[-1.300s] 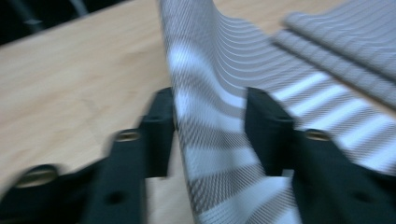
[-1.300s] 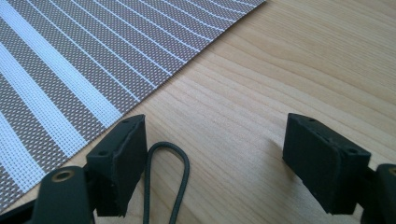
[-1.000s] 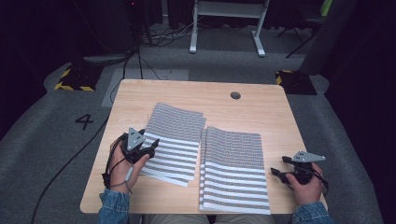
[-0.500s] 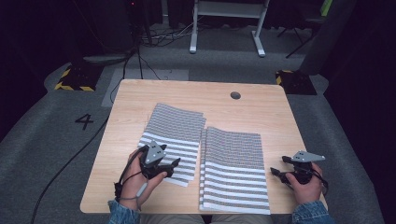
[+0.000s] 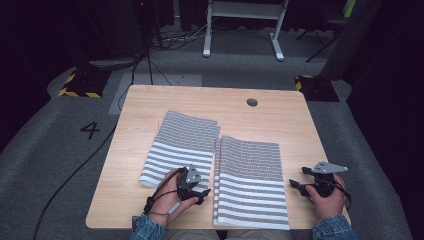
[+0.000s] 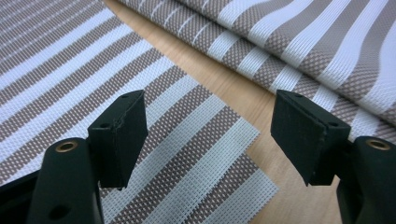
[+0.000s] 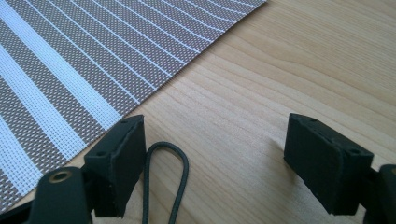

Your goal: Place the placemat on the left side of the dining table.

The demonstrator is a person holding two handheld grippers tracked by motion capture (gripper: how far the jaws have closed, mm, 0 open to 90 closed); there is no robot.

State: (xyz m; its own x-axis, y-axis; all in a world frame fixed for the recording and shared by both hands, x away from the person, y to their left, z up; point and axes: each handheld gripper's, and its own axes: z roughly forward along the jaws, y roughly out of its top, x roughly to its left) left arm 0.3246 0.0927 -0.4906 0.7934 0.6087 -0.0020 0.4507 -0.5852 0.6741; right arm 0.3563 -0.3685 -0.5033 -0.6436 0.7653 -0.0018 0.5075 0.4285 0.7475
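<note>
Two woven mesh placemats, striped taupe and white, lie flat side by side on the pale wood-grain tabletop (image 5: 150, 210). The left placemat (image 5: 182, 145) lies askew; its near right corner sits under the left gripper (image 6: 210, 135), whose black fingers (image 6: 122, 135) have just been opening and stand wide, holding nothing. The right placemat (image 5: 252, 182) lies square to the near edge. The right gripper (image 7: 212, 158) rests just right of it, fingers apart, empty, hand low on the tabletop.

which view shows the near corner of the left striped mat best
The left gripper view: the left mat's near corner lies close up between the open left gripper. The high view shows that mat whole but small, the hand covering that corner. The right gripper view shows a striped mat's edge.
</note>
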